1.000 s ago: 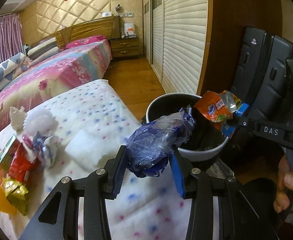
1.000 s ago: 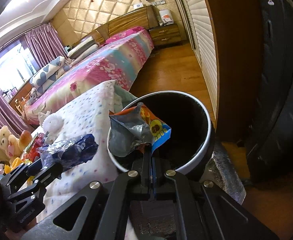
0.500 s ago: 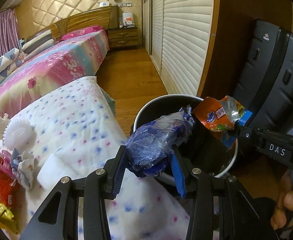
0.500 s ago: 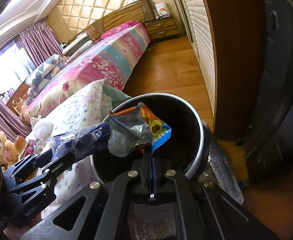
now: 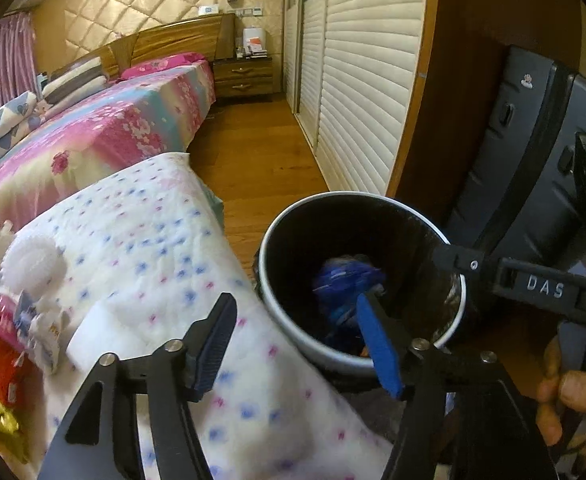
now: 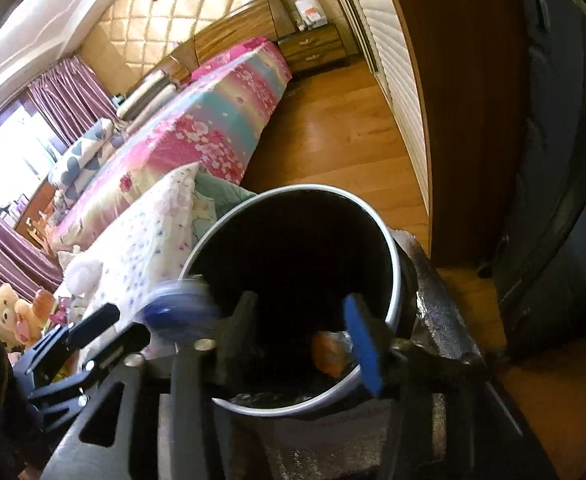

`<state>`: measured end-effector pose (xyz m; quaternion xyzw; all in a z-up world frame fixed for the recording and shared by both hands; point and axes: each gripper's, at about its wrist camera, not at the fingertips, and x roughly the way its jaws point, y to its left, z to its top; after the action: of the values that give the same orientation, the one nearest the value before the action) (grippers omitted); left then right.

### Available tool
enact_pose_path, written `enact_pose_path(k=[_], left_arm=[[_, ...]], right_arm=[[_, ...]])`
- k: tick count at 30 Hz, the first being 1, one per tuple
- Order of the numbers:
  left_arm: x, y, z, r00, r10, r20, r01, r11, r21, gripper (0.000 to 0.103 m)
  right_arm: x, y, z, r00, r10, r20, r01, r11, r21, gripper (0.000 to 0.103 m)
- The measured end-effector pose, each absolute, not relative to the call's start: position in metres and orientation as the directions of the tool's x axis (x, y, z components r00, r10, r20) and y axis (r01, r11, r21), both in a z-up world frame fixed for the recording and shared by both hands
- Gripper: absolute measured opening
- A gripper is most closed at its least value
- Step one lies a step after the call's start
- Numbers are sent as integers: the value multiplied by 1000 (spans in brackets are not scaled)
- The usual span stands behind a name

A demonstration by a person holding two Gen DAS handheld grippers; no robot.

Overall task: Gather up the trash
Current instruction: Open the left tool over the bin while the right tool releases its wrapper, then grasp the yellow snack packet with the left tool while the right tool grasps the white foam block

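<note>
A round black bin with a pale rim stands on the floor beside a spotted quilt. My left gripper is open over the bin's near edge. A blurred blue wrapper is inside the bin below it; in the right wrist view it is a blue blur at the rim. My right gripper is open over the bin. An orange snack wrapper lies low in the bin between its fingers.
More trash lies on the quilt at the left: red and gold wrappers, crumpled paper, a white foam cup. A dark suitcase stands right of the bin. A louvred wardrobe and a bed lie beyond.
Both grippers have opened. The blue wrapper left my left gripper and the orange wrapper left my right gripper; both have dropped into the bin.
</note>
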<state>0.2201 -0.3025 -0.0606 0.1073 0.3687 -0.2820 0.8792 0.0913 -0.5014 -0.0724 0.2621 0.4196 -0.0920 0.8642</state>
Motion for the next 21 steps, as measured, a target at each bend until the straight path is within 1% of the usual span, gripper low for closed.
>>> enact_pose_path(k=[1, 3, 5, 9, 13, 21], left_arm=[[216, -295, -59, 572, -424, -703, 572, 820, -29, 65], [206, -281, -58, 577, -428, -696, 563, 826, -42, 66], [195, -263, -57, 595, -424, -683, 545, 837, -45, 70], [175, -226, -56, 621, -412, -667, 498, 864, -70, 71], [159, -193, -54, 639, -396, -659, 451, 887, -96, 71], [126, -140, -43, 693, -330, -640, 366, 927, -82, 71]], right_arm=[[89, -499, -71, 637, 67, -768, 375, 844, 385, 51], [85, -494, -68, 652, 75, -754, 367, 840, 401, 60], [80, -484, -63, 668, 81, -740, 352, 841, 410, 65], [73, -457, -58, 682, 108, -723, 310, 853, 419, 69], [74, -428, -54, 685, 137, -715, 259, 872, 415, 69], [83, -373, -47, 671, 199, -714, 145, 910, 390, 73]])
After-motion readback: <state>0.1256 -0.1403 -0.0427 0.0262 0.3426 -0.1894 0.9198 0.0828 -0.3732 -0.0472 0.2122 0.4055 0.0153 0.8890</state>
